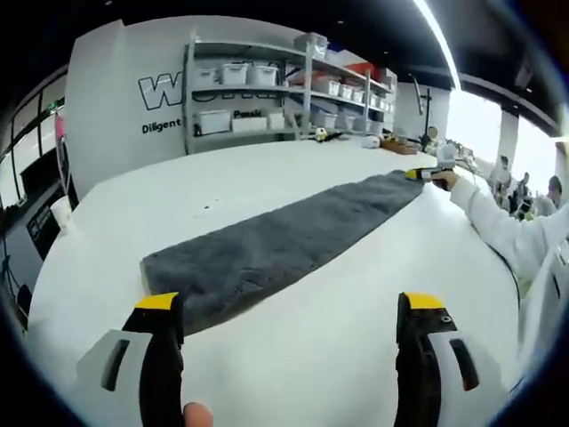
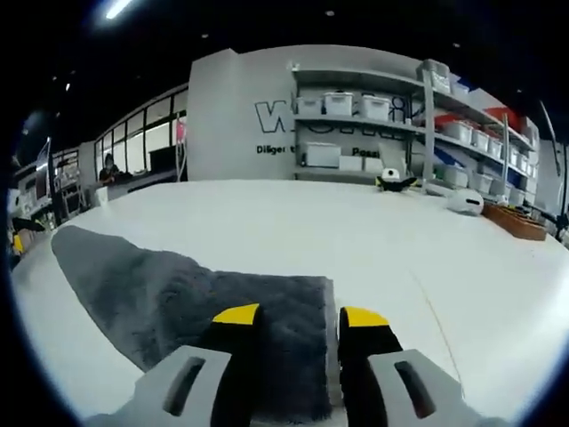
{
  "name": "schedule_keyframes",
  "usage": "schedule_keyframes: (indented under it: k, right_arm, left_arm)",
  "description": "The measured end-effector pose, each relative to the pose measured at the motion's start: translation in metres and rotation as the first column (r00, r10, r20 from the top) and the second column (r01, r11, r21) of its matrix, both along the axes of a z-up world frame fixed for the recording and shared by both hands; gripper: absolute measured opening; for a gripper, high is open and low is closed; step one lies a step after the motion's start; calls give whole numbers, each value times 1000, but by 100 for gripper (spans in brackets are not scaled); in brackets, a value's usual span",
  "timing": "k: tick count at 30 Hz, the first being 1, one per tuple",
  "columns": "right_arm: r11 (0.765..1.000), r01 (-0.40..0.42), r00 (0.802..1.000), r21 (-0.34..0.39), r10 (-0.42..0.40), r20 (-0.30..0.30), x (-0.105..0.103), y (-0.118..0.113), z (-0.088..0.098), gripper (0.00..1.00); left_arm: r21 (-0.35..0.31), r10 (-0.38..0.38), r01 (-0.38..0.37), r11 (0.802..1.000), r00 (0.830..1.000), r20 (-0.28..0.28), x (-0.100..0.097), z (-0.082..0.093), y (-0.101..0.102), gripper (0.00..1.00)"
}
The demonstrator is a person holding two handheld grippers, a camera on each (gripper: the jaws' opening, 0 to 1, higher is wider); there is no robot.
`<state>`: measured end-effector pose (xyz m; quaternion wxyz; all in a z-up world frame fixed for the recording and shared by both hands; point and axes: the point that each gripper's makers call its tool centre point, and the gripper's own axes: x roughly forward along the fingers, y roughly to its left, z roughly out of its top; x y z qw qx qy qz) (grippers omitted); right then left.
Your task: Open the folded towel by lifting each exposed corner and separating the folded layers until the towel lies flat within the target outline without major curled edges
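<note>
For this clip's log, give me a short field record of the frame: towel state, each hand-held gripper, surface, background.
towel: grey towel, laid out as a long strip on the table, still looks folded lengthwise
left hand-held gripper: jaws wide apart, above the table beside the towel's near end, holding nothing
right hand-held gripper: jaws narrowly apart over the towel's other end; grip unclear
table: white
target outline: none discernible
background: shelves with bins
</note>
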<state>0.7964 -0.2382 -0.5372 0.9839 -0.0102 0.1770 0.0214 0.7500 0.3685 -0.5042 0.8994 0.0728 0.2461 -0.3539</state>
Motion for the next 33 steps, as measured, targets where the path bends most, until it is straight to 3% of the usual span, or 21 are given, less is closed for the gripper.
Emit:
schedule_keyframes:
  k: [7, 11, 14, 16, 19, 21, 24, 27, 30, 32, 33]
  right_arm:
    - [999, -44, 998, 7, 44, 38, 0, 5, 8, 0]
    - [997, -75, 997, 11, 75, 33, -3, 10, 10, 0]
    - [985, -168, 982, -32, 170, 78, -10, 20, 24, 0]
    - [961, -257, 956, -105, 268, 116, -16, 30, 33, 0]
    - [946, -316, 936, -75, 324, 135, -21, 42, 38, 0]
    - [921, -387, 908, -30, 387, 161, -25, 54, 43, 0]
    - [874, -485, 863, 38, 472, 180, -36, 72, 46, 0]
    - [802, -584, 804, 129, 549, 226, -51, 93, 51, 0]
    - [751, -646, 759, 136, 615, 212, -65, 106, 47, 0]
    - [731, -670, 739, 131, 640, 210, -72, 109, 46, 0]
    - [700, -702, 710, 129, 673, 208, -82, 113, 45, 0]
  left_arm:
    - [1, -6, 6, 1000, 1000, -1, 0, -1, -1, 98]
    - [3, -9, 9, 1000, 1000, -3, -1, -2, -2, 97]
    - [1, -12, 12, 1000, 1000, -2, -3, -2, -3, 97]
    - [2, -15, 15, 1000, 1000, -4, -4, -3, -5, 97]
    - [3, -17, 17, 1000, 1000, -11, -5, -5, -6, 97]
    - [4, -18, 18, 1000, 1000, -13, -5, -5, -6, 97]
    - [2, -20, 20, 1000, 1000, -12, -5, -5, -8, 97]
    - [1, -23, 23, 1000, 1000, -13, -6, -5, -10, 96]
    - [-2, -27, 27, 1000, 999, -22, -7, -5, -12, 96]
    - [-1, -31, 31, 1000, 999, -26, -8, -5, -14, 96]
    - [-1, -36, 36, 999, 999, -27, -10, -5, -16, 96]
